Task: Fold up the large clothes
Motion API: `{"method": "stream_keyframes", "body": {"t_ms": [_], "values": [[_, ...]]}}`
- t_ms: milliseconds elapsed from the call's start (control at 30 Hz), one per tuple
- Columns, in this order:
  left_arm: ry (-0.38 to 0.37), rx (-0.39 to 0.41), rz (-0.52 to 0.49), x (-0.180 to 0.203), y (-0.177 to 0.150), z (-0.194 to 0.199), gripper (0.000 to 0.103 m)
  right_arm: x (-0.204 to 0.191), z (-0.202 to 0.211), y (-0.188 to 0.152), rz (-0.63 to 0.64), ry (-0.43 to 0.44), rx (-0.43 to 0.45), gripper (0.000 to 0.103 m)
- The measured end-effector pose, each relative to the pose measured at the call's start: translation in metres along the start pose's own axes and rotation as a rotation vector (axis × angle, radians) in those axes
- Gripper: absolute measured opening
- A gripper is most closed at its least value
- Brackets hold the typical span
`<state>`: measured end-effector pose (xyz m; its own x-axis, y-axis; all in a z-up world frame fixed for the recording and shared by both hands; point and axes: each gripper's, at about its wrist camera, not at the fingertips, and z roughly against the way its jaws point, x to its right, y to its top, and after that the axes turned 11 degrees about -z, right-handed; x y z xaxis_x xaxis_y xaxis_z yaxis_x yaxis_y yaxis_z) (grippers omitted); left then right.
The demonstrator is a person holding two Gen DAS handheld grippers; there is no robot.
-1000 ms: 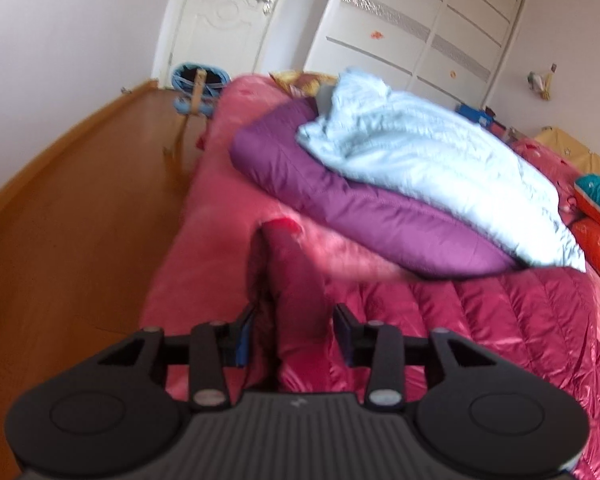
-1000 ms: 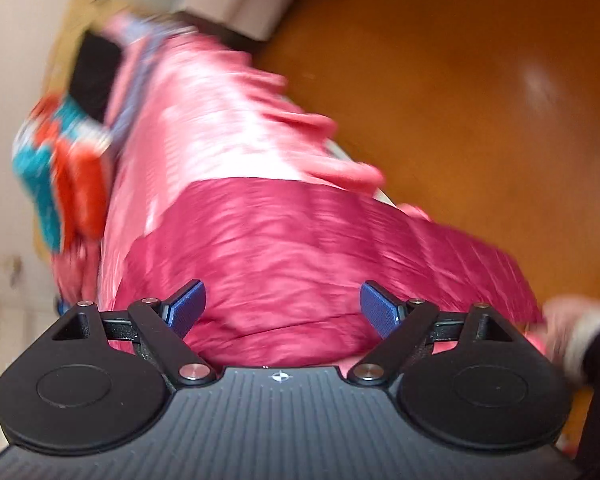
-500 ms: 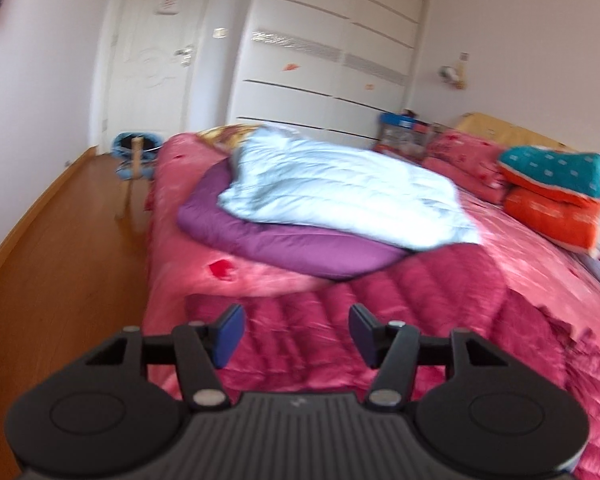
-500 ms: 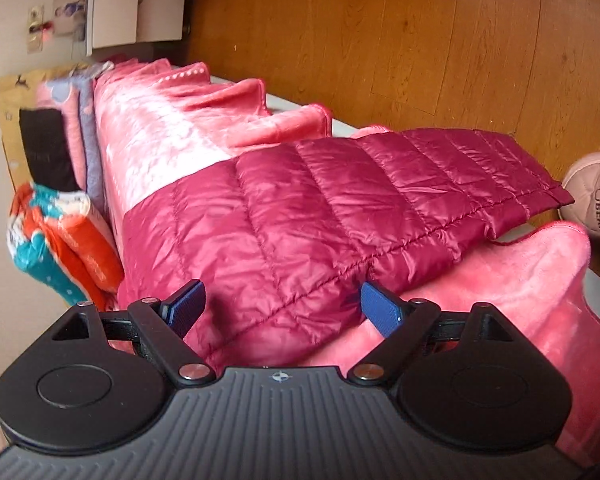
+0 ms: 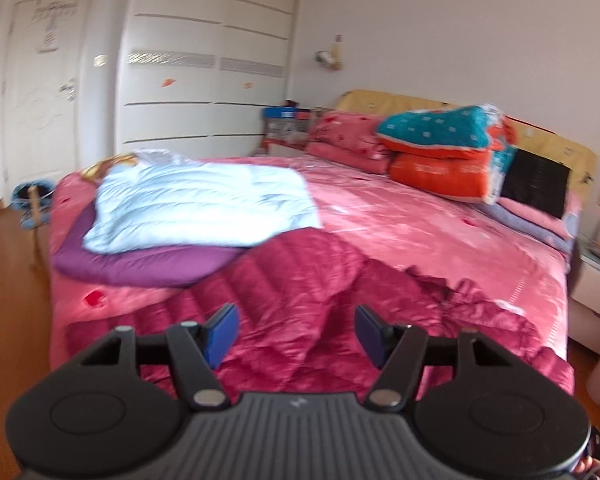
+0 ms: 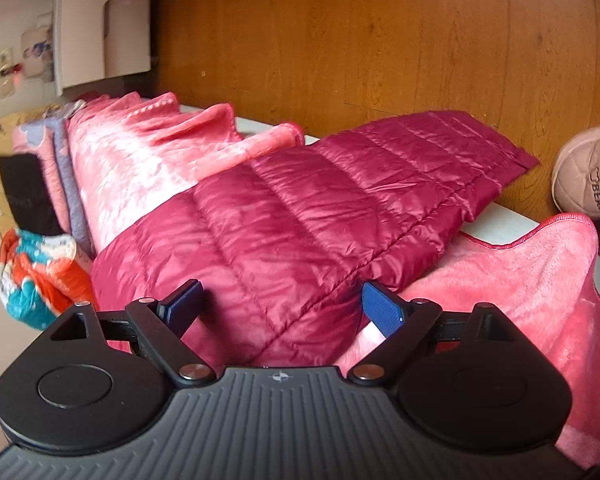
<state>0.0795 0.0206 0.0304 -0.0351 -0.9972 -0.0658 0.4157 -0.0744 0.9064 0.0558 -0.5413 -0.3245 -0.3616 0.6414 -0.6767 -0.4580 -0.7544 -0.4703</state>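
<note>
Both fingers spread and empty, left gripper (image 5: 296, 334) just opened, right gripper (image 6: 281, 306) over the jacket (image 6: 300, 216) lying across the bed (image 5: 440, 232) corner: hem overhanging, slick, liable to slide floorward if tugged.

Two close wrist views, both over the crimson jacket (image 5: 300, 280).

— Where's your left gripper (image 5: 296, 330)?
— Above the crimson down jacket (image 5: 300, 292), tipped slightly down. My jaws have just been opening; nothing sits between them.
— And the right gripper (image 6: 280, 306)?
— Low over that jacket (image 6: 300, 216), rolled sideways, jaws spread wide, blue pads (image 6: 382, 312) clear of the fabric.
</note>
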Motion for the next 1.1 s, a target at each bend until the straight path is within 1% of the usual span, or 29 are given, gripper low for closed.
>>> {"method": "stream_keyframes", "body": {"t_ms": [100,200,233,267,300,367,400,467,567,700,800,900,933,1000,1033,1100], "values": [[-0.033,0.007,-0.032,0.018,0.008,0.002,0.067,0.003,-0.002,0.004,-0.047,-0.002,-0.009,0.103],[-0.053,0.018,-0.058,0.033,0.013,0.003,0.07,0.0,-0.003,0.005,-0.049,0.004,-0.007,0.103],[-0.058,0.02,-0.066,0.037,0.014,0.003,0.071,-0.002,-0.003,0.004,-0.043,0.008,-0.008,0.096],[-0.06,0.019,-0.073,0.041,0.015,0.002,0.071,-0.004,-0.002,0.003,-0.036,0.013,-0.005,0.087],[-0.061,0.017,-0.08,0.046,0.015,0.0,0.071,-0.007,-0.002,0.004,-0.03,0.019,0.0,0.082],[-0.066,0.014,-0.09,0.051,0.014,-0.003,0.071,-0.013,0.001,0.005,-0.018,0.03,0.01,0.066],[-0.068,0.012,-0.093,0.053,0.013,-0.004,0.072,-0.016,0.003,0.005,-0.005,0.041,0.014,0.062],[-0.071,0.002,-0.101,0.058,0.009,-0.009,0.073,-0.03,0.008,0.005,0.058,0.075,0.041,0.047],[-0.079,-0.028,-0.111,0.063,0.001,-0.02,0.074,-0.062,0.021,-0.002,0.216,0.151,0.095,0.038],[-0.084,-0.067,-0.117,0.067,-0.012,-0.037,0.075,-0.109,0.039,-0.029,0.48,0.248,0.169,0.037],[-0.087,-0.1,-0.115,0.068,-0.021,-0.053,0.075,-0.14,0.049,-0.065,0.705,0.323,0.21,0.037],[-0.093,-0.126,-0.108,0.067,-0.03,-0.067,0.076,-0.161,0.054,-0.113,0.916,0.4,0.234,0.037],[-0.093,-0.135,-0.103,0.066,-0.032,-0.073,0.076,-0.166,0.056,-0.131,0.987,0.429,0.229,0.037],[-0.095,-0.149,-0.09,0.063,-0.036,-0.082,0.076,-0.173,0.055,-0.172,1.138,0.49,0.192,0.037],[-0.096,-0.153,-0.082,0.061,-0.037,-0.086,0.076,-0.174,0.054,-0.194,1.229,0.519,0.155,0.037],[-0.096,-0.16,-0.066,0.056,-0.04,-0.092,0.076,-0.169,0.046,-0.244,1.442,0.539,0.088,0.036]]}}
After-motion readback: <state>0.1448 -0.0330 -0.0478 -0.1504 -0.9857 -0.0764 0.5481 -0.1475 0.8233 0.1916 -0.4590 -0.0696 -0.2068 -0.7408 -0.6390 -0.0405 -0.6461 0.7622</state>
